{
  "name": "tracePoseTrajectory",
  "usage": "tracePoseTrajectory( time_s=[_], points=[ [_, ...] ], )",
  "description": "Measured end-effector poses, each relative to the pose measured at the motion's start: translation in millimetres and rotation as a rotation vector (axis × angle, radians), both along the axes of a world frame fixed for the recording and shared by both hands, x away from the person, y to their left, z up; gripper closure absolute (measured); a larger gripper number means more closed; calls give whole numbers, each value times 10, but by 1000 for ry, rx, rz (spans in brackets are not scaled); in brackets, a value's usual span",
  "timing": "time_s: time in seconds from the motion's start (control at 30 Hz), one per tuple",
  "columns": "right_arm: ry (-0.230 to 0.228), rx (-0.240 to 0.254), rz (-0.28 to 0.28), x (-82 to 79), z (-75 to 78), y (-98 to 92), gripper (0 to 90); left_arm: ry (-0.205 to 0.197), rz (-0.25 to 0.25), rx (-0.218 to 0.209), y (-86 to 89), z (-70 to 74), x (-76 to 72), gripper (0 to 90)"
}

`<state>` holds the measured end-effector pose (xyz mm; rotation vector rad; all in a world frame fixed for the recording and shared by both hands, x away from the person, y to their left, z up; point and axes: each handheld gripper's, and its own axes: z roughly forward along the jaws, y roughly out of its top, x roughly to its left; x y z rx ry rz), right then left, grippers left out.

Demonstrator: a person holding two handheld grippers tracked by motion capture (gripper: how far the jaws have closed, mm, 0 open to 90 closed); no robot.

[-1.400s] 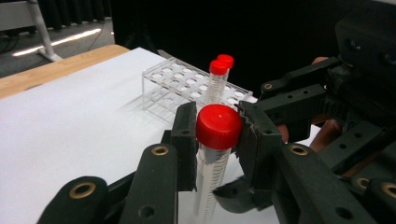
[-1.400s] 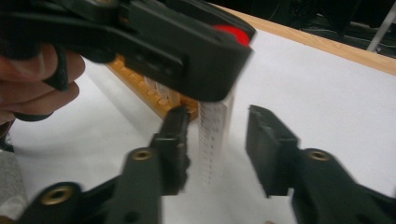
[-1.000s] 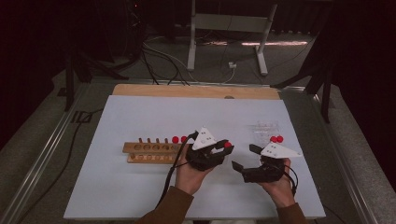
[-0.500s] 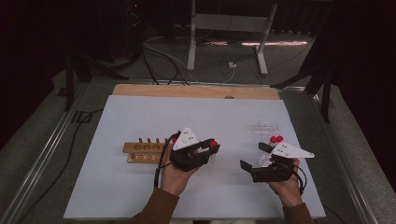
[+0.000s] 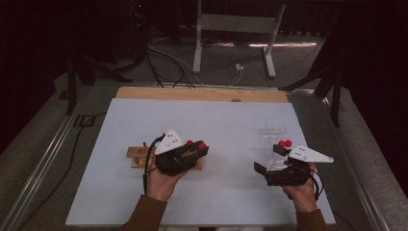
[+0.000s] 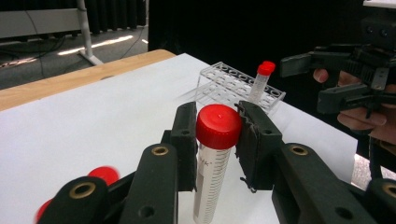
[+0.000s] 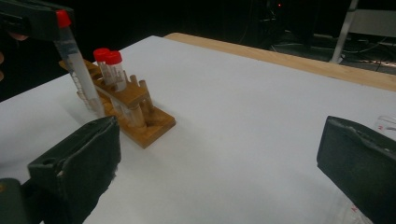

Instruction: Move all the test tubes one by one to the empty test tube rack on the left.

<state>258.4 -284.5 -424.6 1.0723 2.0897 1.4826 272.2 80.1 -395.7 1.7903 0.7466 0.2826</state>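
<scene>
My left gripper (image 6: 215, 128) is shut on a red-capped graduated tube (image 6: 212, 154), gripped just below the cap and held nearly upright. In the high view this gripper (image 5: 201, 151) hangs over the right end of the wooden rack (image 5: 138, 156). The right gripper view has that rack (image 7: 133, 112) with two red-capped tubes (image 7: 109, 63) standing in it and the held tube (image 7: 77, 70) beside them. My right gripper (image 7: 224, 158) stands wide open with nothing between its pads, and sits (image 5: 269, 160) just in front of the clear plastic rack (image 5: 272, 131).
The clear rack (image 6: 233, 81) holds a red-capped tube (image 6: 261, 79) at its near end. A white mat (image 5: 216, 120) covers the table, with a wooden strip (image 5: 202, 94) along its far edge. Metal table rails and floor cables lie beyond.
My left gripper has travelled left across the mat from the middle to the wooden rack's right end, still shut. My right gripper has drifted slightly right, still open.
</scene>
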Motion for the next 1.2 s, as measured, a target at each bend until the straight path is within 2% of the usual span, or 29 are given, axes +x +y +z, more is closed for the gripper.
tracePoseTrajectory(
  time_s=[0.37, 0.7, 1.2],
  points=[
    [-6, 9, -7, -3, 15, -49, 0, -12, 47, -5, 286, 33, -10, 709],
    [0, 7, -2, 2, 12, -58, 0, -32, 113, -6, 530, 94, -4, 709],
    [0, 5, 3, 0, 13, -72, 0, -59, 211, 30, 691, 77, 99, 709]
  ],
)
